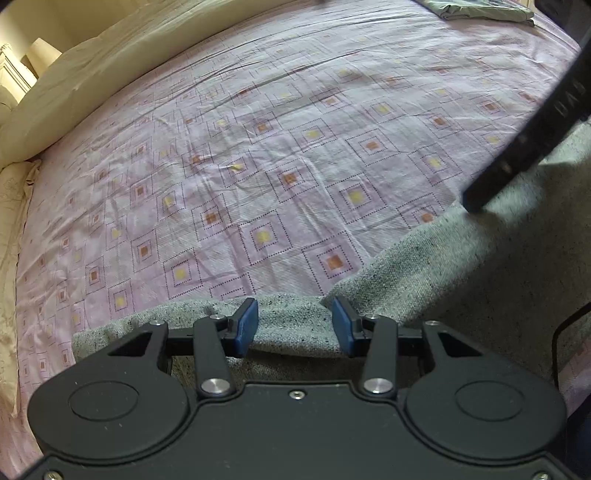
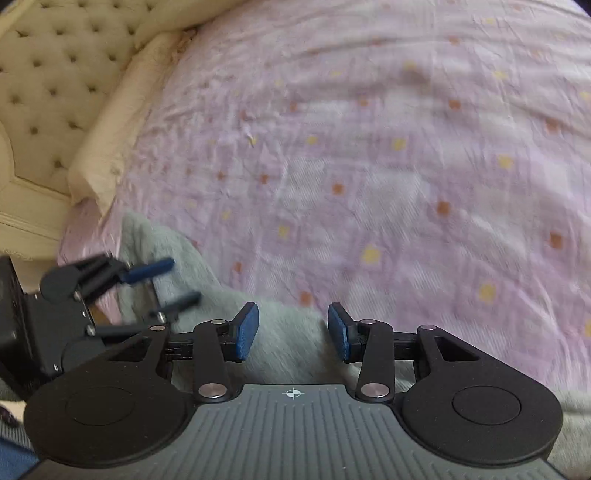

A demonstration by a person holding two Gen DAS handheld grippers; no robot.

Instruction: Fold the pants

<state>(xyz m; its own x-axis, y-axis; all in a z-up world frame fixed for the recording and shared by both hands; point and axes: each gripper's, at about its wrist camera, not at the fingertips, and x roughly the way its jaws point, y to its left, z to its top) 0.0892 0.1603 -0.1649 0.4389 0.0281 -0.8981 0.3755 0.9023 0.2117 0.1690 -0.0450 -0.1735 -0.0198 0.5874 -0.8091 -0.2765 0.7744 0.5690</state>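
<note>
Pants: one pair of grey speckled knit pants (image 1: 424,269) lying on the bed at its near edge, under both grippers; in the right wrist view the same grey cloth (image 2: 280,343) looks blurred and runs from the lower left toward the middle
Left gripper (image 1: 294,325): one, blue pads apart over the pants' edge; a ridge of the cloth rises in the gap, but neither pad is seen pressing on it
Right gripper (image 2: 292,328): one, blue pads apart with grey cloth below the gap, nothing clamped; in the left wrist view only a dark bar of it (image 1: 524,136) crosses the upper right corner
Left gripper from the right wrist view (image 2: 162,282): seen at the left, tips apart above the pants
Bedsheet (image 1: 258,147): one, lilac, printed with dotted squares holding yellow or orange centres; creased
Folded cloth (image 1: 480,11): one grey-green piece at the far edge of the bed, well apart from the pants
Pillow (image 1: 74,74): one cream pillow or bolster along the left
Headboard (image 2: 48,92): one, cream, button-tufted
Writing: raised letters on the dark bar, too blurred to read; a crosshair mark (image 2: 293,393) on the right gripper's ribbed body
</note>
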